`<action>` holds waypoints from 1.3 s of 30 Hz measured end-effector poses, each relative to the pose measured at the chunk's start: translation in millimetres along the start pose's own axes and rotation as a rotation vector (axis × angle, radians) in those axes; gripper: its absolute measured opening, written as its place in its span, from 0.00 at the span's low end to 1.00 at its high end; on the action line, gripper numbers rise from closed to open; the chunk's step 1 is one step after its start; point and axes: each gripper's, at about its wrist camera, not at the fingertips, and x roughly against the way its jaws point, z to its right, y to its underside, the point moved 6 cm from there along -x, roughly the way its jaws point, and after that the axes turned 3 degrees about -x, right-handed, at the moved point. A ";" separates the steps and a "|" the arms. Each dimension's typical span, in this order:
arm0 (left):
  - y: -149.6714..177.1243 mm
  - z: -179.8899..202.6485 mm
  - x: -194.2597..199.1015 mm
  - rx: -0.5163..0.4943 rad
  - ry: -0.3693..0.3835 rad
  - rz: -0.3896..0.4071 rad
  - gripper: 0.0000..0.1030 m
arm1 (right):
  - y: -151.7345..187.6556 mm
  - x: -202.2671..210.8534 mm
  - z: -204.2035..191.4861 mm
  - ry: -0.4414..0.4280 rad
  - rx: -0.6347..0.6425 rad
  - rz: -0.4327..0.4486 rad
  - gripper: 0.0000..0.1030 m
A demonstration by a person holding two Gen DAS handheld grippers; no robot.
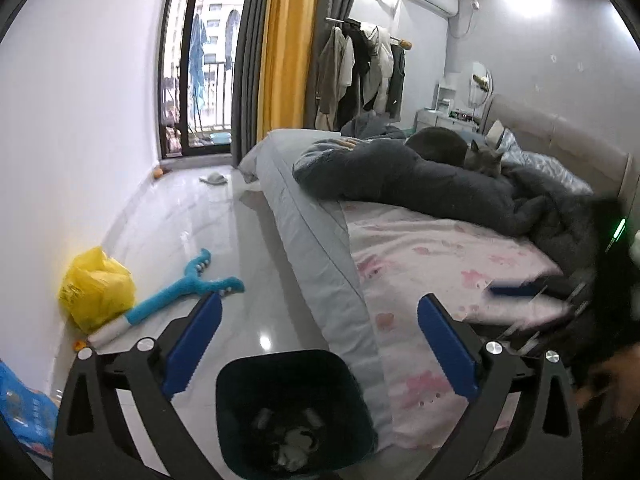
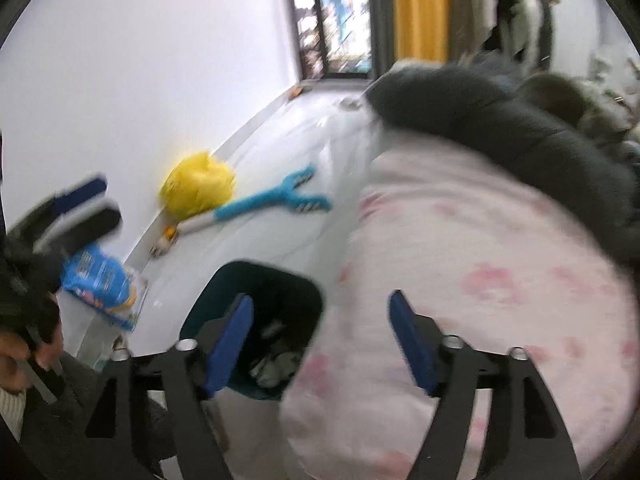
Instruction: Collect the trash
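- Hovering over the floor beside the bed, the left gripper [image 1: 318,346] had its blue-padded jaws wide apart with nothing between them; the dark bin [image 1: 294,412] sat directly below, at bottom centre of the left wrist view.
- Right gripper [image 2: 320,344] likewise had its jaws spread and empty, bottom centre of its own blurred view, with the bin under its left finger and the pink floral sheet [image 2: 480,280] under the right.
- Bin already held some pale crumpled scraps [image 1: 294,444] at its bottom, so part of the collecting looked done.
- Yellow plastic bag [image 1: 96,288] lay against the wall at centre left, on the floor, apart from the bin; judged a likely item still to gather.
- Blue printed packet [image 2: 100,280] lay on the floor at left of the right wrist view, near the bin; also likely uncollected.
- Small orange bit [image 1: 79,345] near the baseboard, too small to identify.
- Teal claw-shaped toy [image 1: 180,288] lay just beside the yellow bag; probably not trash.
- Judgement: task partway through, neither tool carrying anything, floor items against the wall remaining.
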 end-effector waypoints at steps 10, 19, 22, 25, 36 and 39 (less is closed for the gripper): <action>10.8 34.1 24.7 0.012 -0.111 -0.040 0.97 | 24.3 112.9 52.6 0.104 -0.035 0.163 0.97; 26.0 57.1 47.6 0.043 -0.092 -0.045 0.97 | 63.7 168.8 89.2 0.148 -0.071 0.260 0.97; 32.6 60.0 50.0 0.054 -0.087 -0.055 0.97 | 69.0 173.8 97.0 0.119 -0.111 0.282 0.97; 35.6 62.2 50.6 0.053 -0.084 -0.053 0.97 | 70.9 175.2 97.5 0.101 -0.113 0.282 0.97; 40.7 55.1 51.3 0.072 -0.110 -0.057 0.97 | 73.4 176.3 95.0 0.081 -0.110 0.275 0.97; 40.5 56.4 50.8 0.064 -0.107 -0.057 0.97 | 73.5 176.0 94.7 0.083 -0.106 0.272 0.97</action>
